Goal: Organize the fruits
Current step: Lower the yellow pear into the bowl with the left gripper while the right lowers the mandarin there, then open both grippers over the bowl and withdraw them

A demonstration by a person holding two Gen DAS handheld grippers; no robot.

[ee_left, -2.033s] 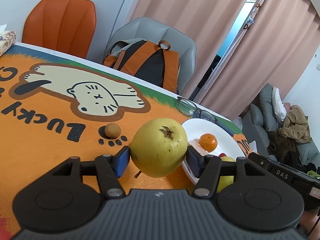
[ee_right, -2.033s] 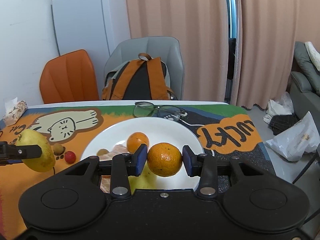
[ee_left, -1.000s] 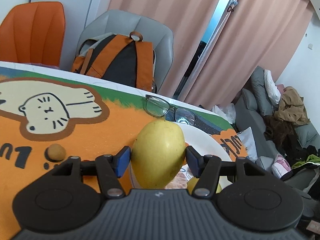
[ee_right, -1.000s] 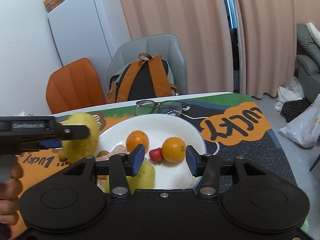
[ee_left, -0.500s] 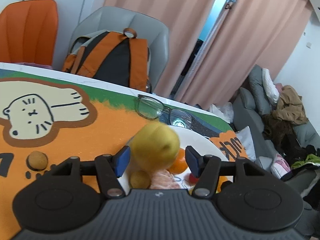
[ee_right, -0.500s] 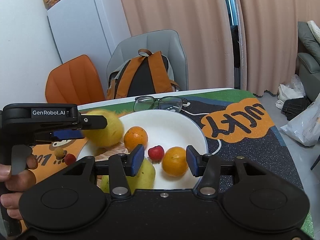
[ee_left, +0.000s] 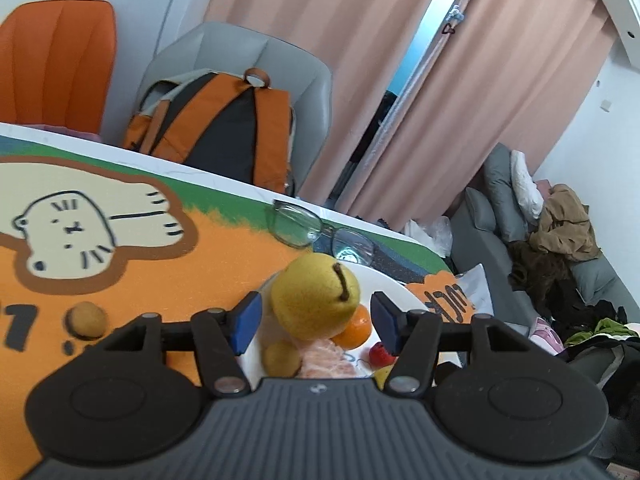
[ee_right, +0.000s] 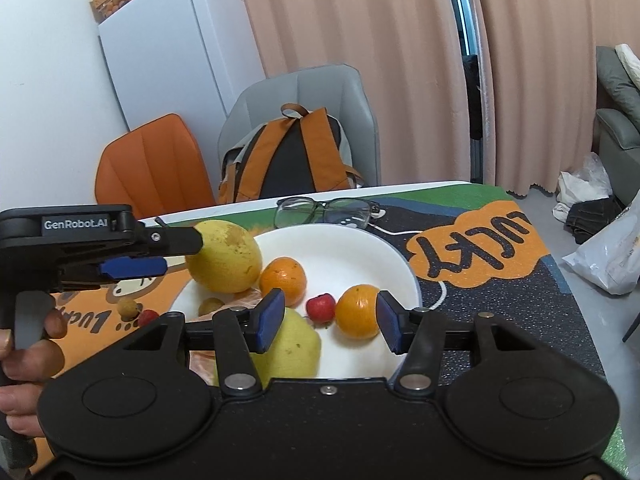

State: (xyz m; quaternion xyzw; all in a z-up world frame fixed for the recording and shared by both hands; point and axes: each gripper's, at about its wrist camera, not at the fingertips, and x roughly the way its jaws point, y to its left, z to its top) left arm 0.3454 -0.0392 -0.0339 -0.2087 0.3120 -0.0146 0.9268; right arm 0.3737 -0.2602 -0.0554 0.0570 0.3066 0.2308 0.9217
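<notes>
pear on plate, both tongs apart
left tongs [ee_left: 316,318] open, yellow pear [ee_left: 315,297] sits free between the pads on the white plate [ee_right: 352,248]. right tongs [ee_right: 327,319] have just been opening, nothing gripped; orange [ee_right: 357,311] lies on the plate just ahead of its right pad

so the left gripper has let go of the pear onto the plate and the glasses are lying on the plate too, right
Not quite: the glasses lie on the mat beyond the plate, not on it, as the right wrist view shows. The left gripper is open, and the pear sits on the plate.
</notes>
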